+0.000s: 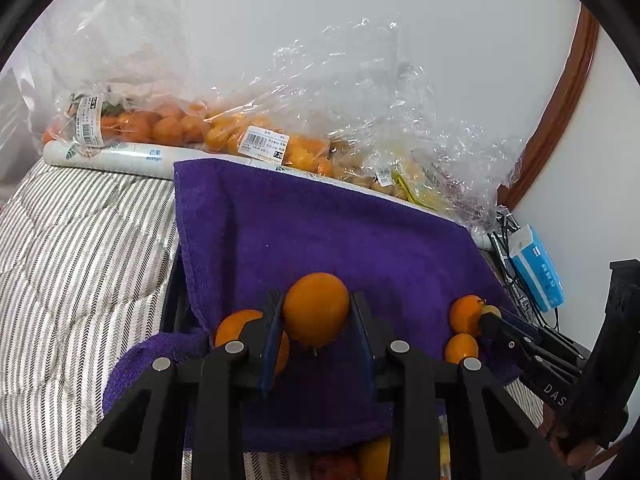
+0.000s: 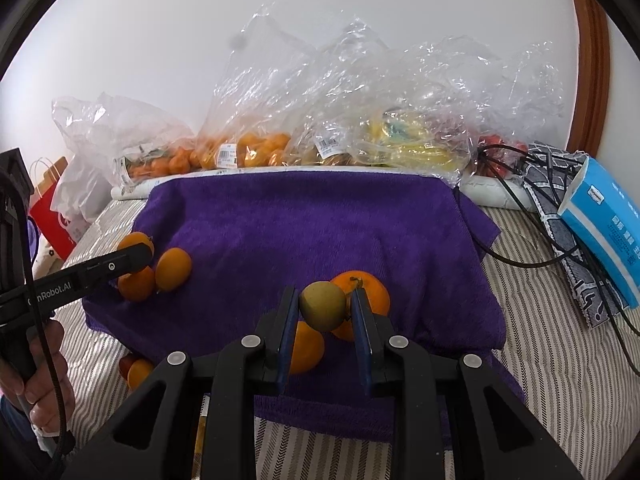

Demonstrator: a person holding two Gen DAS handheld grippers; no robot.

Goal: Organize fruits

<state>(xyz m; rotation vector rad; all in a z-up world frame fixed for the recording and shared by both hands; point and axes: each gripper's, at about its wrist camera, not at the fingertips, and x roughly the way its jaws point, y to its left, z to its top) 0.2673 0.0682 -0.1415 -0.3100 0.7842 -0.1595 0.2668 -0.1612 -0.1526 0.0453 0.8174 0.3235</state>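
A purple towel (image 1: pixel 320 220) (image 2: pixel 300 216) covers a raised surface on the bed. In the left wrist view, my left gripper (image 1: pixel 316 300) is shut on a round orange (image 1: pixel 316 310) just above the towel, with a second orange (image 1: pixel 236 326) behind its left finger. My right gripper (image 2: pixel 324 294) is shut on a small yellow-green fruit (image 2: pixel 323 306). Two oranges (image 2: pixel 366 290) (image 2: pixel 307 347) lie on the towel behind and below it. From the right wrist view, the left gripper (image 2: pixel 134 258) reaches in at the left among three oranges (image 2: pixel 173 269).
Clear plastic bags of oranges (image 1: pixel 168 128) (image 2: pixel 256 148) and yellow fruit (image 2: pixel 408 144) line the wall behind the towel. A blue tissue pack (image 2: pixel 600 224) and black cables (image 2: pixel 520 256) lie at the right. A red paper bag (image 2: pixel 52 216) stands left. Striped bedding (image 1: pixel 80 248) surrounds the towel.
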